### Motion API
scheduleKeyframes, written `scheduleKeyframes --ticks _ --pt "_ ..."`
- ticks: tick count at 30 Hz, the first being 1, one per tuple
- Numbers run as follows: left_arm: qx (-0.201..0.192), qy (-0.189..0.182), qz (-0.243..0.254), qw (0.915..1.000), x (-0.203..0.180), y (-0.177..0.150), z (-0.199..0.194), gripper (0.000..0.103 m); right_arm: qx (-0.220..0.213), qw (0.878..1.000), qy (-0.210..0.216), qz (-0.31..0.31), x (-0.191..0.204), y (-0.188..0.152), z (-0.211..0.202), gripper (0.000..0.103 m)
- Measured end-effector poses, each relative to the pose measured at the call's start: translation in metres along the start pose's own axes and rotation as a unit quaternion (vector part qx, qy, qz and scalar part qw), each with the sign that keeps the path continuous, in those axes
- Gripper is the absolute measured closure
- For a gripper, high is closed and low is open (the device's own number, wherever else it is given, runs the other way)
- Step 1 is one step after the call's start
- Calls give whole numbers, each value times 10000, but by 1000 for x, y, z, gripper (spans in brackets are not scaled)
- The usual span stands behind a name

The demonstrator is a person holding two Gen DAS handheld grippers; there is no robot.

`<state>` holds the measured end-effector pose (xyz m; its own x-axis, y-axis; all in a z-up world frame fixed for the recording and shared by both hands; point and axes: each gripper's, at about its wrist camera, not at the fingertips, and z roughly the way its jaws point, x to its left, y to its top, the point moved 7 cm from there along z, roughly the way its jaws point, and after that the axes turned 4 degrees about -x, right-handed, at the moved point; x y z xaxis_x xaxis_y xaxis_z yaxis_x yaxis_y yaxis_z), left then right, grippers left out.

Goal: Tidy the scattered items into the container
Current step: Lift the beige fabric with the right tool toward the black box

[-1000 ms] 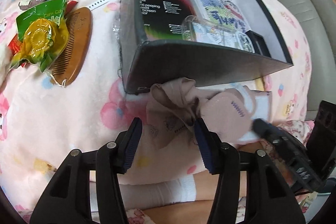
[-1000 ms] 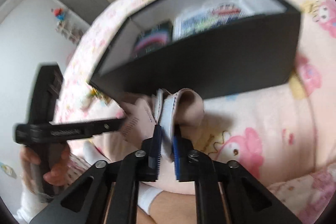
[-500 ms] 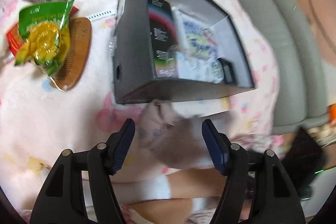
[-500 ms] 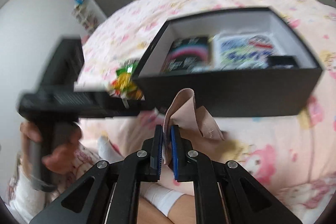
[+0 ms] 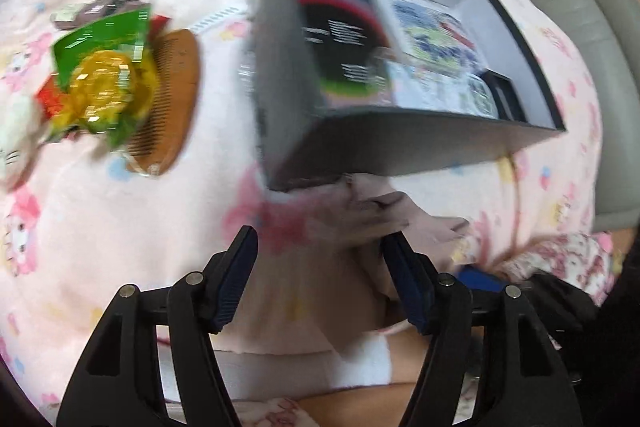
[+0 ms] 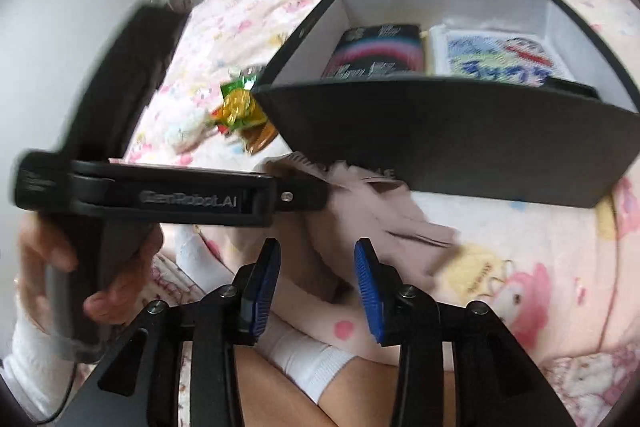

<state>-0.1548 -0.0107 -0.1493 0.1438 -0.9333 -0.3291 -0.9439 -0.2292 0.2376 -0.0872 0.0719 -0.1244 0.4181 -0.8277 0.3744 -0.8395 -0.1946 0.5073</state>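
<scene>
A black open box (image 5: pixel 404 143) (image 6: pixel 460 143) sits on the pink blanket and holds a dark packet (image 5: pixel 336 39) and a printed pouch (image 6: pixel 500 59). A beige cloth (image 5: pixel 372 211) (image 6: pixel 384 215) lies crumpled against the box's near wall. My left gripper (image 5: pixel 320 259) is open, its jaws either side of the cloth. My right gripper (image 6: pixel 318 263) is open just short of the cloth. A green and yellow snack bag (image 5: pixel 104 75) (image 6: pixel 238 103) lies on a wooden comb (image 5: pixel 168 99) left of the box.
A white plush toy (image 5: pixel 16 139) lies at the far left. A grey sofa edge (image 5: pixel 580 27) runs along the right. The person's leg in a white sock (image 6: pixel 308 359) lies under both grippers. The left gripper body (image 6: pixel 160 199) crosses the right wrist view.
My right gripper has opened and let go of the beige cloth, which now lies loose by the box. My left gripper has moved in around the cloth.
</scene>
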Motion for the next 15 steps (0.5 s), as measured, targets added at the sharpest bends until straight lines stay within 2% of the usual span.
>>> scheduleKeyframes --ticks 3,5,9,12,15 --pt "109 -197 -207 9995 5 0 2 37 -255 9980 38 576 -23 8 -7 61" --pt "173 -255 -240 9992 4 -1 4 36 -154 9956 25 926 -37 5 2 61" --pt "128 -1 -178 9998 9 -3 6 32 95 9902 -130 1386 -57 -4 26 61" --pt "205 117 -267 9994 13 -2 13 30 231 9878 35 1543 -60 -10 37 58" --pt "323 299 -346 9984 18 -2 23 25 143 9876 279 1540 -54 -7 40 52"
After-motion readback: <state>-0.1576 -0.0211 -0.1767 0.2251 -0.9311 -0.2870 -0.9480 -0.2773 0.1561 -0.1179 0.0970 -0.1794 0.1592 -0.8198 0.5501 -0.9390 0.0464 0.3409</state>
